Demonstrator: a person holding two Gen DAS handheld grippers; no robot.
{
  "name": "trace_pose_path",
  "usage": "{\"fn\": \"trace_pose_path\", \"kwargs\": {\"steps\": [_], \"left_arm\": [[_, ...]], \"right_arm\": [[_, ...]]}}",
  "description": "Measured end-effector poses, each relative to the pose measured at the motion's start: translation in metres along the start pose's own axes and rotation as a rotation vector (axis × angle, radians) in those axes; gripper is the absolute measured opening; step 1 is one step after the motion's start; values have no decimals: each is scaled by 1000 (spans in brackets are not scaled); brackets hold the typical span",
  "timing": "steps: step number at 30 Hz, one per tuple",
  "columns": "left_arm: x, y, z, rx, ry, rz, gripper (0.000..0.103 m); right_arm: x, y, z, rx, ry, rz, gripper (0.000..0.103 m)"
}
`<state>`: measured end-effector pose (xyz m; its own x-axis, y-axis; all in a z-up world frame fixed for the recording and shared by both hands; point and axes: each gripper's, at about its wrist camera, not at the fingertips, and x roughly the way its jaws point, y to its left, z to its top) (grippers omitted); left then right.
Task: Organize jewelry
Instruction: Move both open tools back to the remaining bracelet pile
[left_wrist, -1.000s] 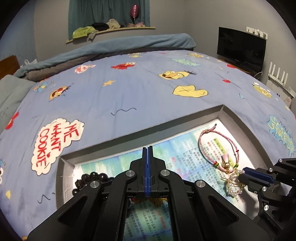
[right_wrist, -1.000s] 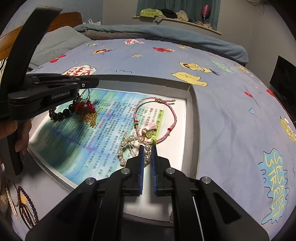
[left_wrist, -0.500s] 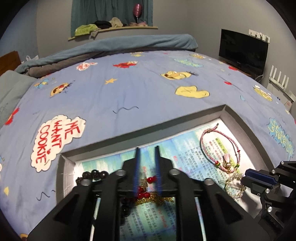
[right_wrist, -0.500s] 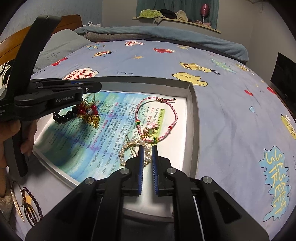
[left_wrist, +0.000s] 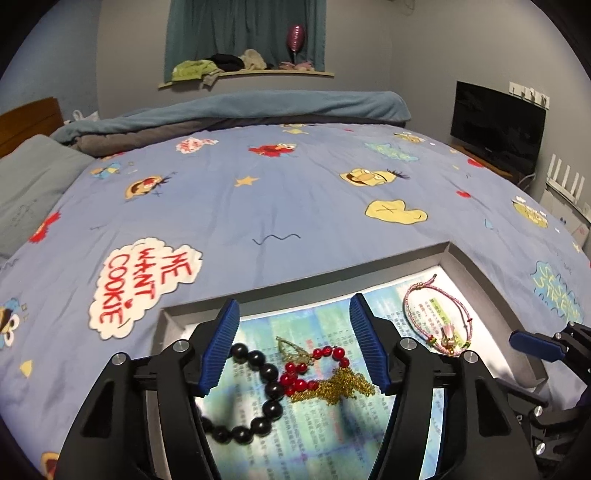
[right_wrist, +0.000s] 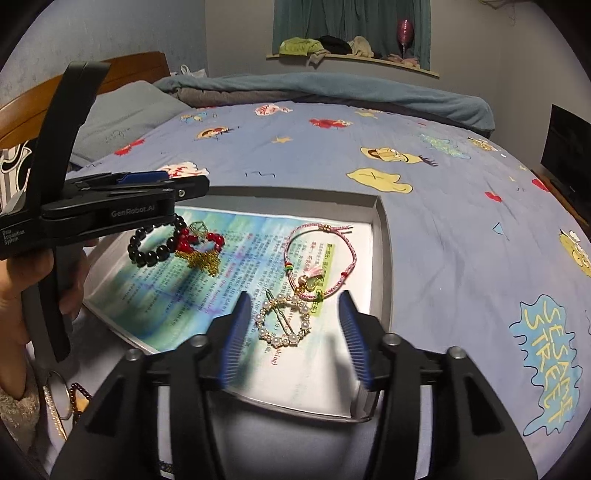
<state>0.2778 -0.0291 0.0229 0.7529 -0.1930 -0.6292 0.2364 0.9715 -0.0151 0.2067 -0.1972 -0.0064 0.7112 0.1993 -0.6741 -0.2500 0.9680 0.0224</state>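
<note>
While the blue cartoon bedsheet (left_wrist: 295, 206) reads "WE WANT COOKIE" and "SESAME STREET", the left gripper (left_wrist: 293, 347), marked "GenRobot.AI", has just opened, empty, over the black bead bracelet (left_wrist: 258, 391) in the shallow grey tray (right_wrist: 382, 236); right gripper (right_wrist: 295, 332) just opened around the pearl ring hairpin (right_wrist: 282, 321), untouched. Only the right view shows a hand (right_wrist: 22, 280).

You are working in a bedroom of a home. A bed (left_wrist: 295, 206) fills most of your view, covered with a blue cartoon-print sheet, with a grey pillow (left_wrist: 33, 184) beside a wooden headboard (right_wrist: 122, 74) and a rolled blue duvet (left_wrist: 258, 107) along the far edge. Clothes (left_wrist: 218, 66) lie on a window shelf under teal curtains (left_wrist: 243, 29), and a dark television (left_wrist: 496, 125) stands by the wall.
</note>
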Motion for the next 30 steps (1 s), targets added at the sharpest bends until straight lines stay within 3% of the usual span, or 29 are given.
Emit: {"fn": "trace_pose_path", "kwargs": {"steps": [3,6,15,30], "left_arm": [[-17,0,4,-13,-22,9,77],[-37,-3,7,-9,-45,27,80],[-88,-6,7,8,-71,68,89],[-155,-8,-46,14,-45,101,90]], "right_arm": [[-6,1,2,5,-16,5,63],[-13,1,3,10,-34,13,75],[-44,6,7,47,-96,40,93],[-80,20,-14,21,-126,56,97]]}}
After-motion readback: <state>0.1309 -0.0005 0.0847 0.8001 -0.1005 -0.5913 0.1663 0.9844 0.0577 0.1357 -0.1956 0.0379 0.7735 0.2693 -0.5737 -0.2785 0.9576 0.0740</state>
